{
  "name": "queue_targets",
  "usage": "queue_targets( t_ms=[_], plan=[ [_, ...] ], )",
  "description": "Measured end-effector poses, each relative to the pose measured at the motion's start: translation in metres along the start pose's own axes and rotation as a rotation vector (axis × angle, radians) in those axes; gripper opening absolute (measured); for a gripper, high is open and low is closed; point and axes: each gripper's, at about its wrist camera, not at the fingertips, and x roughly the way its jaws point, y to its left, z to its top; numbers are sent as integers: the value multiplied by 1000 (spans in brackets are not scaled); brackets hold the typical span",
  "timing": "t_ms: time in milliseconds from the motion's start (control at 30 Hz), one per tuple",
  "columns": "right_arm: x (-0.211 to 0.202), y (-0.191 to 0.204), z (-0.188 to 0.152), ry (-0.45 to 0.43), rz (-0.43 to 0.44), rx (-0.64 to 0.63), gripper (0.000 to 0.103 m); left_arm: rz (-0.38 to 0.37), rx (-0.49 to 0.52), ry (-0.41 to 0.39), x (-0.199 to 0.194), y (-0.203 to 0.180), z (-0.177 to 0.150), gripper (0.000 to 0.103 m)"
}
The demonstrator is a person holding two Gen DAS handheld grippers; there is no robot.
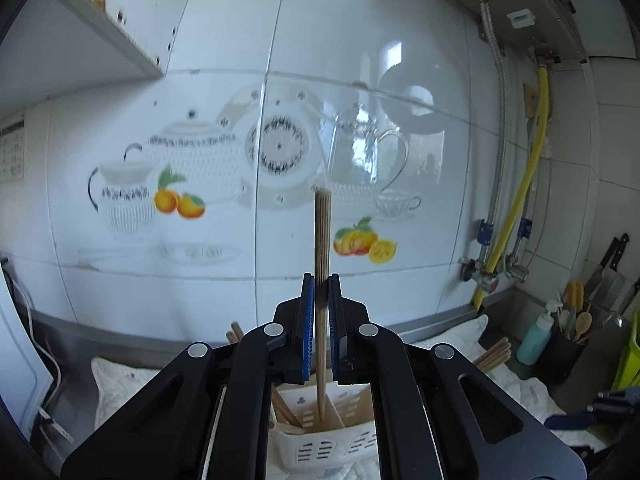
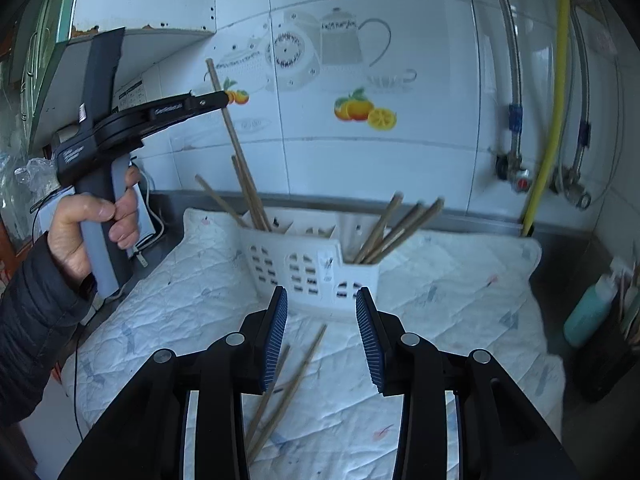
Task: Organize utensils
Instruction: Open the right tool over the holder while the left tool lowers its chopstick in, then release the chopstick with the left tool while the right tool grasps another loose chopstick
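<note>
My left gripper [image 1: 319, 280] is shut on a wooden chopstick [image 1: 322, 236] held upright, its lower tip inside the white slotted utensil holder [image 1: 320, 448]. In the right wrist view the left gripper [image 2: 222, 100] grips that chopstick [image 2: 232, 128] above the holder's [image 2: 312, 264] left compartment, which has several chopsticks [image 2: 250, 196]. More chopsticks [image 2: 400, 228] lean in the right compartment. My right gripper [image 2: 322, 320] is open and empty above two loose chopsticks [image 2: 292, 384] on the white cloth [image 2: 440, 312].
A tiled wall with teapot decals is behind. Yellow hose [image 2: 554, 112] and metal pipes with valves [image 2: 516, 168] run at the right. A teal bottle [image 2: 588, 308] and a dark utensil pot [image 1: 564, 352] stand at the right. A white cable [image 2: 144, 236] lies at the left.
</note>
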Motion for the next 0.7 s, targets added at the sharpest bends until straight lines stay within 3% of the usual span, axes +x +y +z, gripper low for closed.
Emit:
queue_targets(
  t_ms=[200, 400, 533, 700],
  plan=[
    [8, 9, -41, 37, -14, 45, 35, 3, -25, 67, 11, 9, -17, 8],
    [28, 22, -96, 143, 6, 112, 23, -26, -12, 61, -3, 3, -21, 9],
    [42, 30, -122, 203, 37, 167, 16, -29, -5, 45, -23, -2, -23, 18],
    [61, 39, -133, 237, 48, 199, 13, -11, 12, 49, -51, -4, -37, 31]
  ],
)
